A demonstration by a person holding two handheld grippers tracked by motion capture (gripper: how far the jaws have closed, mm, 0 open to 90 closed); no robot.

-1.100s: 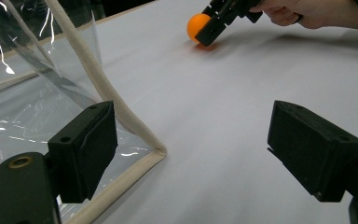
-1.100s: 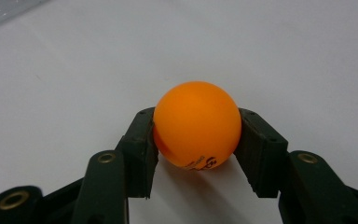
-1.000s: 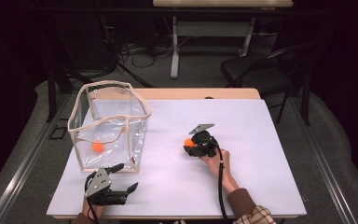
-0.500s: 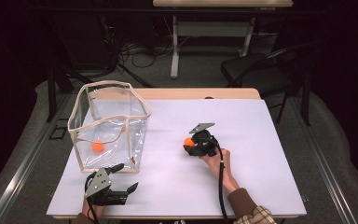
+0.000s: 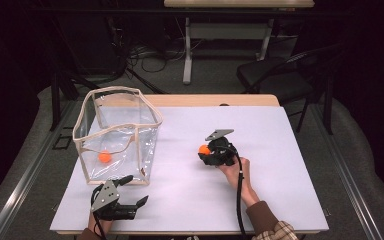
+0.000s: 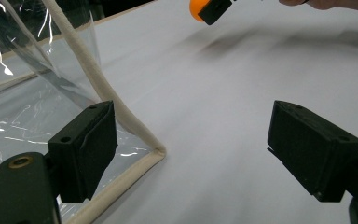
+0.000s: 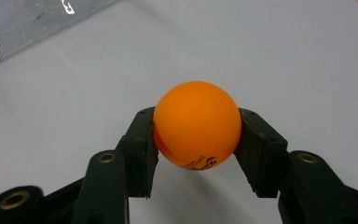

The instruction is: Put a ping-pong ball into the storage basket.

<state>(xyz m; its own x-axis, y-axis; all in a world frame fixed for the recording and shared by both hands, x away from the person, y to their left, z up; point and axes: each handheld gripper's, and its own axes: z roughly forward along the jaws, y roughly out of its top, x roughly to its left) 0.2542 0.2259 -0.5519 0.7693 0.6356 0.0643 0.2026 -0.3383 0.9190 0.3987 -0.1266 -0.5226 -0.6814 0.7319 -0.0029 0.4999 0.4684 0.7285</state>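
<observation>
An orange ball (image 7: pixel 197 125) is clamped between the jaws of the right gripper (image 5: pixel 206 151), just above the white table top (image 5: pixel 280 150) near its middle. A second orange ball (image 5: pixel 104 157) lies inside the clear bag (image 5: pixel 117 132) standing toward the table's left edge. The left gripper (image 5: pixel 130 192) is held near the front left corner, just beside the bag's near corner, its jaws spread wide with nothing between them.
</observation>
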